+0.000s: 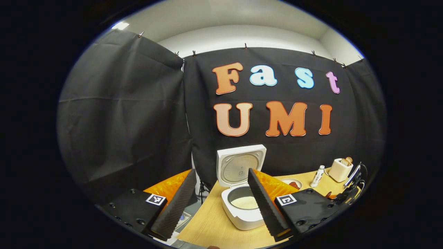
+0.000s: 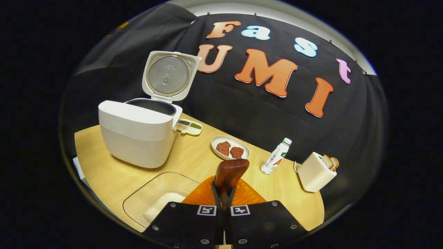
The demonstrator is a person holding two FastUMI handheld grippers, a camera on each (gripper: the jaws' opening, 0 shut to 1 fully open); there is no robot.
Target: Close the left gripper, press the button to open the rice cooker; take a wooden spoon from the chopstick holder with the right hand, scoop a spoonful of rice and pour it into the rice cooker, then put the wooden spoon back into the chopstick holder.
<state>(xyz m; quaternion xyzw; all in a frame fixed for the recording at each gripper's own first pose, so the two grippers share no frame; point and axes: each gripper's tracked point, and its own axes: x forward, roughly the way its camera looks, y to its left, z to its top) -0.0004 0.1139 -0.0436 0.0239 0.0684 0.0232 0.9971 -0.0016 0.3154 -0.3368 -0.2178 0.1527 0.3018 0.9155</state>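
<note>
The white rice cooker (image 1: 242,216) stands on the wooden table with its lid (image 1: 240,166) raised, and a pale layer of rice (image 1: 245,203) lies in its pot. My left gripper (image 1: 221,171) hangs open in front of and above it, holding nothing. In the right gripper view the cooker (image 2: 138,135) sits to the left. My right gripper (image 2: 223,193) is shut on the handle of a dark wooden spoon (image 2: 230,173), whose bowl points forward over the table. A clear container of rice (image 2: 155,204) lies just below and to the left of it.
A plate with meat pieces (image 2: 230,147), a small bottle (image 2: 276,157), a toaster with bread (image 2: 315,171) and a small seasoning tray (image 2: 188,126) stand along the back of the table (image 2: 193,159). The other gripper (image 1: 349,193) shows at the right of the left gripper view.
</note>
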